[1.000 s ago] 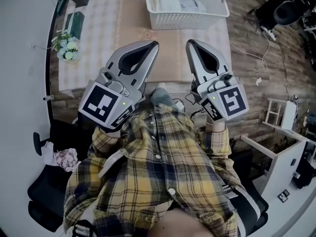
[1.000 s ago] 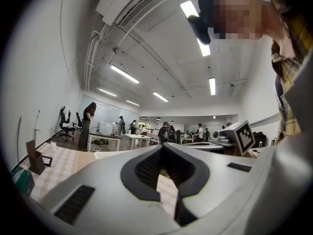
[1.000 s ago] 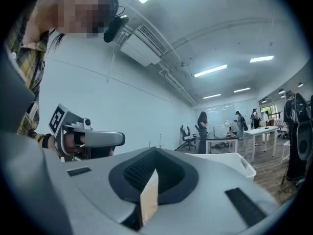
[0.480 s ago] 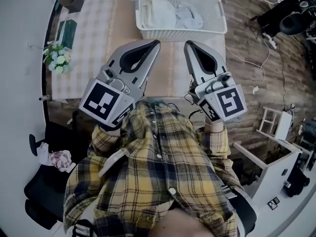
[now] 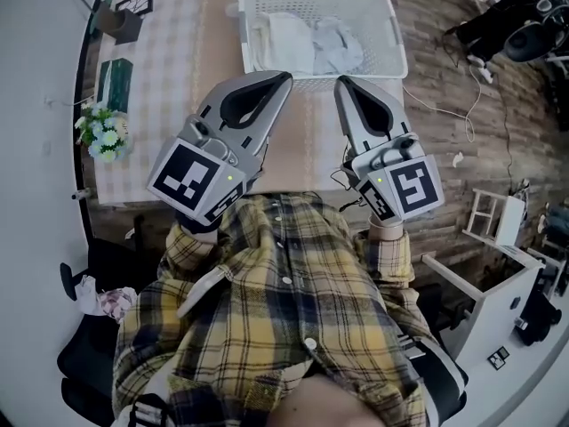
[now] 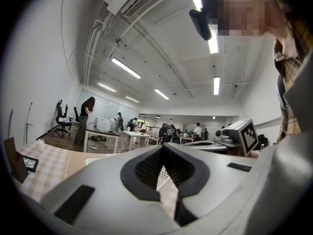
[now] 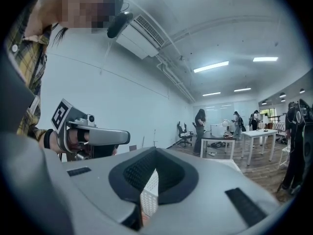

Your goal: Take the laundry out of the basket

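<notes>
Your left hand-held gripper (image 5: 283, 80) and right hand-held gripper (image 5: 341, 82) are both fully closed and empty, with their tips near the front wall of the white laundry basket (image 5: 391, 38). Its long axis runs across the checked-cloth counter (image 5: 169, 69). Pale crumpled laundry (image 5: 307, 44) lies inside. A wood-plank floor (image 5: 462, 114) lies to your right.

One bench (image 5: 169, 78) carries one white slatted basket (image 5: 394, 34), one bunch of flowers (image 5: 105, 136), one green box (image 5: 114, 72) and one dark stand (image 5: 120, 20). At least two pieces of laundry (image 5: 289, 43) fill the basket. Two tools: left tool (image 5: 284, 78), right tool (image 5: 340, 83).
</notes>
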Demonstrator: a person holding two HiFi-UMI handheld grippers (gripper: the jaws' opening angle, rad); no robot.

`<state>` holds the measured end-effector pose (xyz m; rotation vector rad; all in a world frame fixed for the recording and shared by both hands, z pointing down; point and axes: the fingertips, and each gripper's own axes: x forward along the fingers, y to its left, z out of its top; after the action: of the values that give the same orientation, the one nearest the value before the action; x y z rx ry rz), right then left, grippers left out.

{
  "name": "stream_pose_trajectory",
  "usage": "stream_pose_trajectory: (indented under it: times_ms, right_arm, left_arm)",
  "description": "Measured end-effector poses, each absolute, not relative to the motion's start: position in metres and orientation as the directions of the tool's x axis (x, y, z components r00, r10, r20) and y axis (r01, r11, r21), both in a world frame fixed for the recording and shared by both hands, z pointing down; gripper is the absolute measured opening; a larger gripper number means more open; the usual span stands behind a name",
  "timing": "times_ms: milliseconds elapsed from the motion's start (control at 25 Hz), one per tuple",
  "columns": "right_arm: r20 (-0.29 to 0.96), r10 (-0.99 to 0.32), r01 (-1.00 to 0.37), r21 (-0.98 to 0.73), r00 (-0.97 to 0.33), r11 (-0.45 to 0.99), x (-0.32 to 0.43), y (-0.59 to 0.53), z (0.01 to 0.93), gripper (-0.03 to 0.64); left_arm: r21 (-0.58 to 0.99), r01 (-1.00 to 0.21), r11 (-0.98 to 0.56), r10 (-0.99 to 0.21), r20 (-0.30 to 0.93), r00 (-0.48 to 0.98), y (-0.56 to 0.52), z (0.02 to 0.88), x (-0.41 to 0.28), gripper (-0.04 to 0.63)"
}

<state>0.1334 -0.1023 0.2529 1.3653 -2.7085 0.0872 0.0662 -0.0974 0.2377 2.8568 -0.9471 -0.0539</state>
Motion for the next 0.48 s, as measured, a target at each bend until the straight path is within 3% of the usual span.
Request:
stream_pose_trajectory:
  times_ms: [480]
  right_arm:
    - [0.155, -0.787, -0.798, -0.006, -0.597, 0.603, 0.14, -0.148, 0.263, 0.002]
  left_arm:
    - [0.13, -0.622, -0.772, -0.614, 0.096, 0.783, -0.142, 0.255, 0.069, 0.007]
